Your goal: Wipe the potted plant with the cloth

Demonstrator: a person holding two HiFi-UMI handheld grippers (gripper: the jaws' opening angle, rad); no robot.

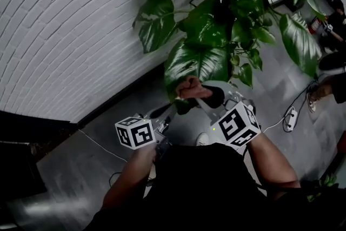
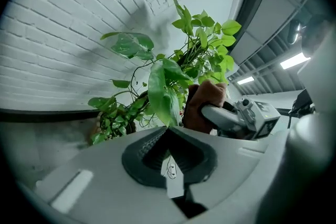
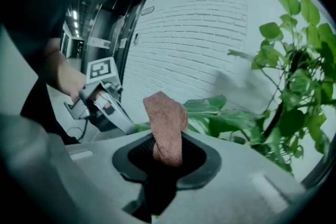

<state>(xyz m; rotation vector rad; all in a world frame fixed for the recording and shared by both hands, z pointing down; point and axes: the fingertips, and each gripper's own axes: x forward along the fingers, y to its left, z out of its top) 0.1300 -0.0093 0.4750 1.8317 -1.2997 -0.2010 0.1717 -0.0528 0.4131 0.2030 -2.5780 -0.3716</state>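
By the white brick wall (image 1: 65,24), the left gripper (image 2: 169,132) has its fingers pinched together on the tip of a drooping leaf (image 2: 159,89) of the potted plant (image 1: 216,24). Just right of it, the brown cloth (image 3: 165,123) sits against that leaf, clamped in the fingers of the right gripper (image 3: 167,150).

Our head camera looks steeply down on the leafy green potted plant (image 1: 203,59); our gripper cameras face it close up, both sharing the white brick wall (image 2: 63,34).
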